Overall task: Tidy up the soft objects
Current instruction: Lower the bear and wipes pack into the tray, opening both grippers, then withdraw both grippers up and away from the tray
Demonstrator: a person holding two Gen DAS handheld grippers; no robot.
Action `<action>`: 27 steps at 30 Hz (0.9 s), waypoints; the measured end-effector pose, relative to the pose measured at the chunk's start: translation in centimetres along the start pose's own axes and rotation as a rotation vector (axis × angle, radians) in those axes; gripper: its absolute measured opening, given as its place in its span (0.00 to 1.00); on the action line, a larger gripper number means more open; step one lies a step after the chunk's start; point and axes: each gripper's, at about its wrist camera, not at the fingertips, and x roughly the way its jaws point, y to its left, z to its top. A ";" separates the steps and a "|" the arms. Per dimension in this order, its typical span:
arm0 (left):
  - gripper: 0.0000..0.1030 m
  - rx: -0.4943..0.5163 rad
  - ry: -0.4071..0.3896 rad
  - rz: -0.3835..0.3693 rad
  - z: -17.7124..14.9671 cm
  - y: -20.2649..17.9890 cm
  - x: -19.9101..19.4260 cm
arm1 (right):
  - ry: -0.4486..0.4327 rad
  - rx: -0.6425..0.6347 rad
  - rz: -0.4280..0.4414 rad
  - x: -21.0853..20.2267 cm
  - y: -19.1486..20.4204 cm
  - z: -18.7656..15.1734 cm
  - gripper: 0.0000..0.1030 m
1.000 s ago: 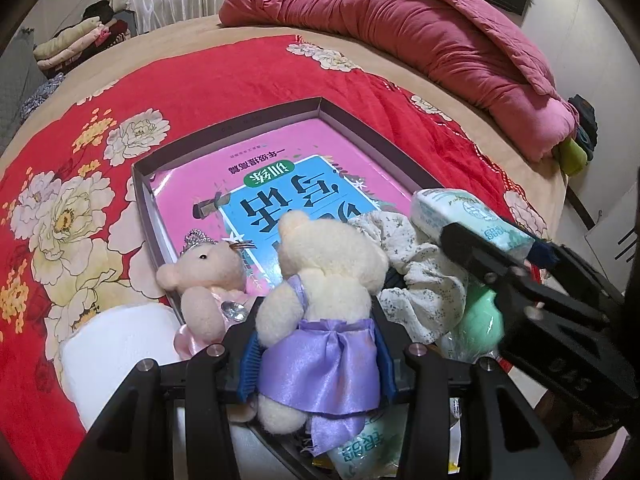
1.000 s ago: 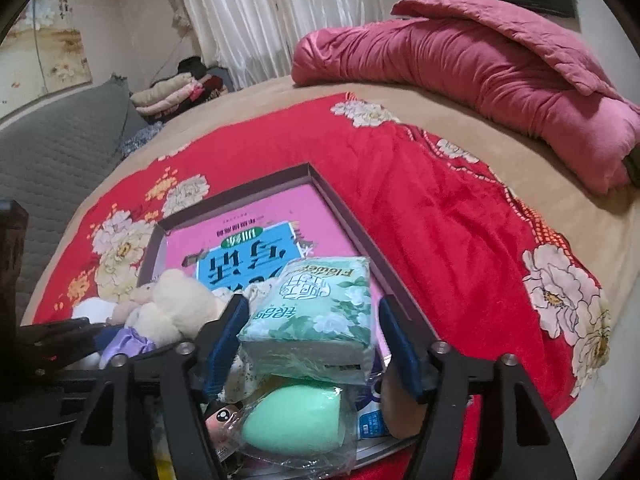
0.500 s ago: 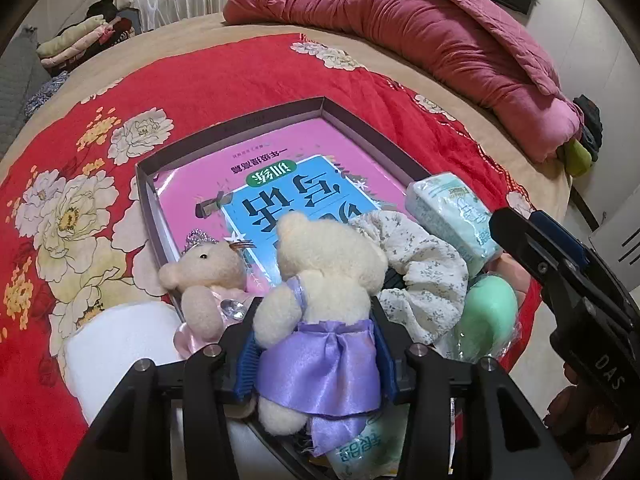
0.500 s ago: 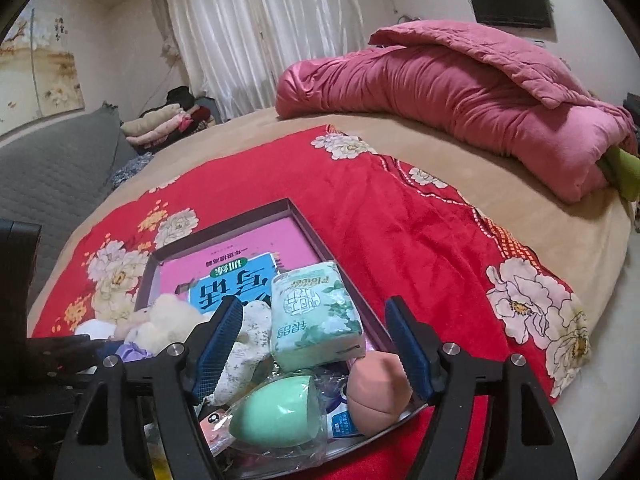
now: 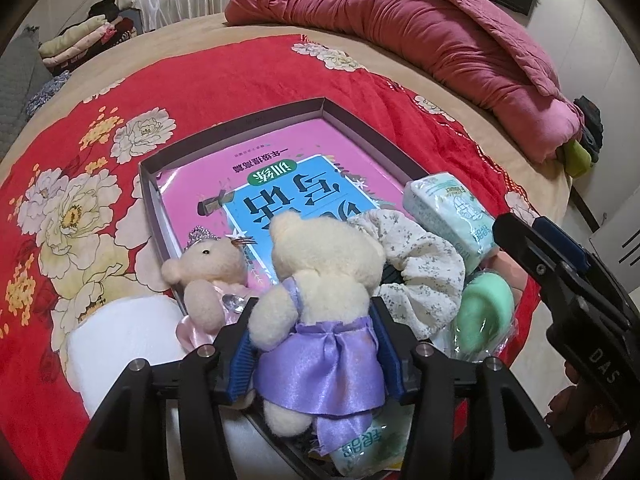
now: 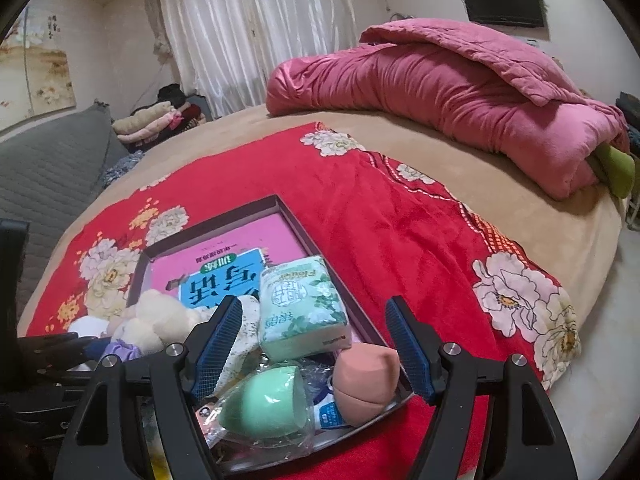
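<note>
A: Where is the bear point(image 5: 320, 292)?

B: In the box point(image 5: 240, 128) on the bed, at its near end, beside the crown bear point(image 5: 208, 268). The left gripper point(image 5: 316, 356) has just been opening its jaws around the bear, probably to leave it there.

A: And the right gripper point(image 6: 316, 344)?

B: Its jaws have just spread wide and hold nothing. The tissue pack point(image 6: 300, 304) lies loose in the box.

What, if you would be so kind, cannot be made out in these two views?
- Purple-dressed bear, left wrist view: face turned away.
- Green-printed pack under it, same view: covered by the bear, cut by the bottom edge.
- Label beneath green sponge, right wrist view: mostly hidden by the sponge.
</note>
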 end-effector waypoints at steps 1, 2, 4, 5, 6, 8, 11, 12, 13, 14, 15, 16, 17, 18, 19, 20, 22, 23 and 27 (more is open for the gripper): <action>0.53 0.001 0.000 0.000 0.0 0.0 0.0 | 0.004 0.002 -0.003 0.1 -0.1 0.0 0.73; 0.53 0.001 -0.001 -0.002 0.0 0.0 0.0 | 0.010 0.003 -0.006 0.3 -0.2 -0.1 0.73; 0.54 -0.010 -0.004 -0.012 0.0 0.2 0.1 | 0.016 0.005 -0.009 0.4 -0.2 -0.1 0.73; 0.55 -0.013 -0.005 -0.014 0.0 0.1 0.1 | 0.019 0.004 -0.013 0.5 -0.2 -0.2 0.73; 0.55 -0.015 -0.008 -0.015 0.0 0.1 0.1 | 0.022 0.004 -0.017 0.5 -0.2 -0.2 0.73; 0.56 -0.015 -0.011 -0.017 0.1 0.0 0.2 | 0.027 0.005 -0.018 0.7 -0.3 -0.3 0.73; 0.57 -0.017 -0.015 -0.018 0.2 0.0 0.4 | 0.040 0.004 -0.024 1.0 -0.3 -0.4 0.73; 0.57 -0.023 -0.020 -0.018 0.2 0.0 0.5 | 0.046 0.003 -0.024 1.1 -0.4 -0.5 0.73; 0.58 -0.029 -0.026 -0.016 0.3 0.0 0.4 | 0.048 0.002 -0.024 1.2 -0.4 -0.5 0.73; 0.59 -0.036 -0.039 -0.013 0.3 0.1 0.3 | 0.050 0.000 -0.026 1.3 -0.4 -0.6 0.73; 0.60 -0.042 -0.048 -0.014 0.4 0.1 0.2 | 0.053 0.000 -0.026 1.4 -0.4 -0.6 0.73; 0.61 -0.046 -0.051 -0.017 0.4 0.1 0.2 | 0.057 -0.001 -0.025 1.5 -0.4 -0.6 0.73; 0.61 -0.050 -0.053 -0.024 0.5 0.2 0.2 | 0.058 -0.002 -0.024 1.5 -0.4 -0.7 0.73; 0.61 -0.050 -0.058 -0.025 0.5 0.2 0.1 | 0.060 -0.003 -0.023 1.6 -0.4 -0.7 0.73; 0.61 -0.049 -0.062 -0.023 0.4 0.2 0.0 | 0.063 -0.006 -0.022 1.7 -0.3 -0.7 0.73; 0.61 -0.047 -0.067 -0.017 0.4 0.2 0.0 | 0.063 -0.007 -0.021 1.7 -0.3 -0.8 0.73; 0.61 -0.049 -0.083 -0.010 0.4 0.3 -0.4 | 0.061 -0.009 -0.019 1.7 -0.2 -0.8 0.73; 0.61 -0.051 -0.103 -0.008 0.4 0.3 -0.9 | 0.059 -0.010 -0.017 1.6 -0.2 -0.8 0.73; 0.62 -0.061 -0.139 -0.012 0.6 0.5 -1.9 | 0.059 -0.012 -0.013 1.7 -0.1 -0.8 0.73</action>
